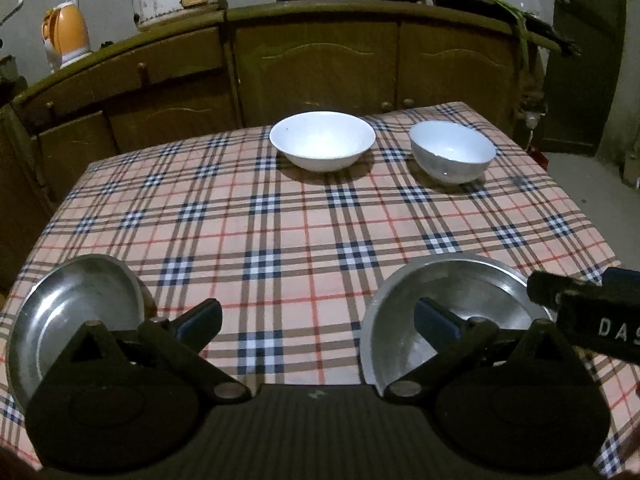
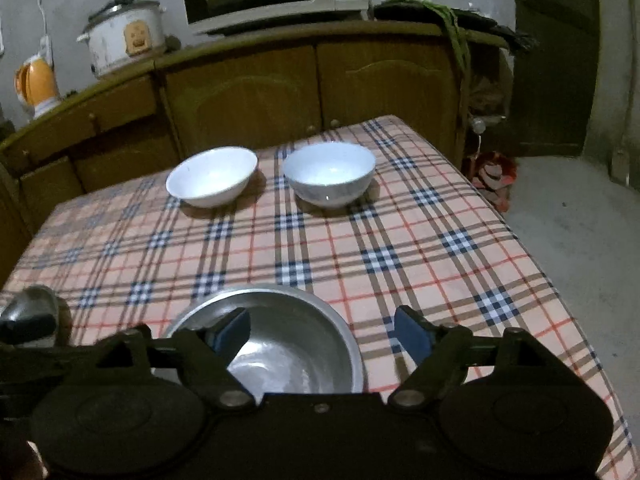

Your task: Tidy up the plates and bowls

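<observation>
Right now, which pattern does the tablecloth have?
The tablecloth is plaid: a pink ground with navy, brown and red lines, clearest in the left wrist view.

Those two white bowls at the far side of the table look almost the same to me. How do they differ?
The left bowl is wider and shallower, with a flared rim; the right bowl is narrower, deeper and rounder. The left one looks plain white; the right one has a faint bluish tint. Both stand upright and empty, side by side but apart, on the checked tablecloth.
</observation>
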Demonstrator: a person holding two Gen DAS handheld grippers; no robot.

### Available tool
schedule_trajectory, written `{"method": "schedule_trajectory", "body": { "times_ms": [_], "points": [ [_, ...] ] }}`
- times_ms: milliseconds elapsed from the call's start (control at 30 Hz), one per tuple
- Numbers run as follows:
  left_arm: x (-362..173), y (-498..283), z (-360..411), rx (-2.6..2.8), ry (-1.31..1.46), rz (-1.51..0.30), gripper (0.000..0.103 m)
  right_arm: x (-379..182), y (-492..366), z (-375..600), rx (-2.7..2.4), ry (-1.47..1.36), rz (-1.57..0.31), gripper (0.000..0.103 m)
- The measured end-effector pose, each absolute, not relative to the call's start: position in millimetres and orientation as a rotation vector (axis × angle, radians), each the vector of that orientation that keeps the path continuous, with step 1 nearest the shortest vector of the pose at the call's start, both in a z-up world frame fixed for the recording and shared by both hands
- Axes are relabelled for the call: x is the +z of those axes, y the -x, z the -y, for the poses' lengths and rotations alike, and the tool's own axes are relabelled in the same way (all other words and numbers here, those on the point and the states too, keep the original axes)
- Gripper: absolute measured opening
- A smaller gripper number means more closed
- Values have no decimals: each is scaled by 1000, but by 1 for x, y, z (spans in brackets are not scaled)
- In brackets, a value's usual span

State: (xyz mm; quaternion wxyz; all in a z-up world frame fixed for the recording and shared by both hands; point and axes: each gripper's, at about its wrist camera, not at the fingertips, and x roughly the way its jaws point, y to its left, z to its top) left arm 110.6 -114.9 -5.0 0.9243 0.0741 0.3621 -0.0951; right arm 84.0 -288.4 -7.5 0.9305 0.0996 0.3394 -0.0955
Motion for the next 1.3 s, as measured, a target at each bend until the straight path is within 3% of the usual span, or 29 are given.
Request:
{"method": "schedule_trajectory", "body": {
  "times_ms": [333, 767, 1300],
  "points": [
    [4, -115, 100, -180, -85, -730, 103, -6, -86, 286, -120, -272, -641, 94],
    [11, -124, 88, -159, -83, -726, 103, 9, -105, 265, -136, -120, -655, 94],
    [18, -140, 80, -149, -98, -735, 103, 22, -124, 259, -96, -129, -636, 94]
  ]
}}
